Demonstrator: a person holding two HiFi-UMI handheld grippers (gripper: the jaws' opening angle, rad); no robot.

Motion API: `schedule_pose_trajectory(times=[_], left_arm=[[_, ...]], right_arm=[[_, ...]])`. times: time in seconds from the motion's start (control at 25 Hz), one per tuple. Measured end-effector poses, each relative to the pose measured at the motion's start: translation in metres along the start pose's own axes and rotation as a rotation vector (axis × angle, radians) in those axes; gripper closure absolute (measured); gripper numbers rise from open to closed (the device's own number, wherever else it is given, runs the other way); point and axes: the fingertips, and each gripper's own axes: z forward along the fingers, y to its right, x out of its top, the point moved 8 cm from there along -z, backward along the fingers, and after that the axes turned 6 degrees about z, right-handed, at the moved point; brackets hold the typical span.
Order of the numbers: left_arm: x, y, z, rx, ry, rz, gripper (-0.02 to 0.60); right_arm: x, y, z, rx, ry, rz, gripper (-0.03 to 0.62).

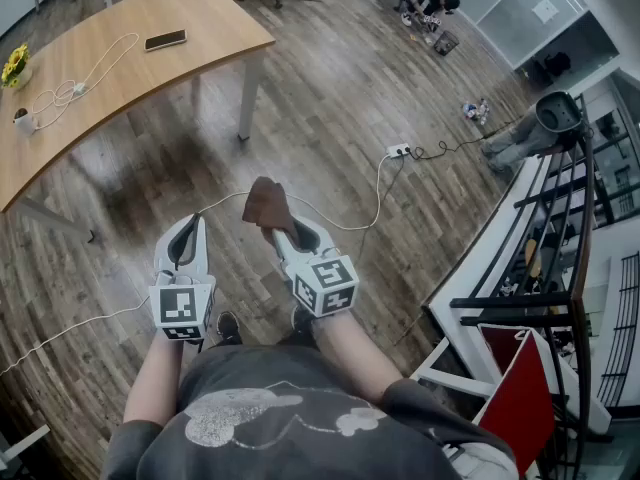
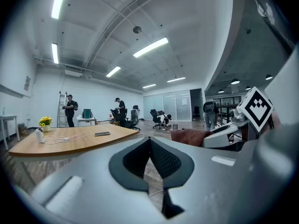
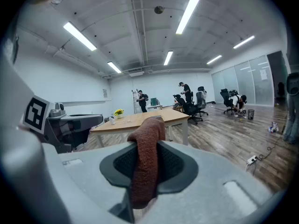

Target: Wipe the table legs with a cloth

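My right gripper (image 1: 279, 234) is shut on a brown cloth (image 1: 266, 204), which sticks up between the jaws in the right gripper view (image 3: 146, 160). My left gripper (image 1: 187, 236) is shut with nothing in it, its pads meeting in the left gripper view (image 2: 150, 158). Both are held side by side at waist height over the wooden floor. The wooden table (image 1: 120, 73) stands ahead to the left, its nearest white leg (image 1: 248, 93) about a metre from the cloth. In the right gripper view the table (image 3: 140, 120) shows just beyond the cloth, with a leg (image 3: 184, 129).
A phone (image 1: 165, 40), a white cable (image 1: 85, 83) and yellow flowers (image 1: 15, 65) lie on the table. A white cord (image 1: 370, 203) runs across the floor to a power strip (image 1: 399, 150). A railing (image 1: 540, 258) borders the right. People and office chairs (image 3: 191, 104) are far off.
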Motion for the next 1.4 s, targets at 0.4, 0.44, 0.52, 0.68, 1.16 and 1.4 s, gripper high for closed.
schedule_pose_trajectory(times=[0.4, 0.44, 0.52, 0.68, 1.16, 1.4], left_arm=[[-0.004, -0.01, 0.01, 0.006, -0.01, -0.01, 0.563], [-0.007, -0.01, 0.011, 0.004, -0.008, -0.01, 0.563], [-0.007, -0.011, 0.011, -0.004, -0.004, -0.014, 0.563], [-0.006, -0.02, 0.009, -0.011, 0.012, -0.014, 0.563], [-0.021, -0.047, 0.017, -0.066, 0.009, -0.005, 0.563], [-0.023, -0.043, 0.046, -0.079, 0.001, 0.012, 0.563]], right_arm=[[0.008, 0.005, 0.012, -0.014, 0.002, -0.02, 0.513], [0.007, 0.005, 0.013, -0.013, 0.001, -0.02, 0.513], [0.007, 0.004, 0.015, -0.01, 0.0, -0.021, 0.513], [0.006, -0.001, 0.021, -0.019, -0.007, -0.024, 0.513], [0.001, -0.011, 0.028, -0.118, -0.01, 0.0, 0.513], [0.003, 0.02, 0.042, -0.128, -0.013, 0.024, 0.513]])
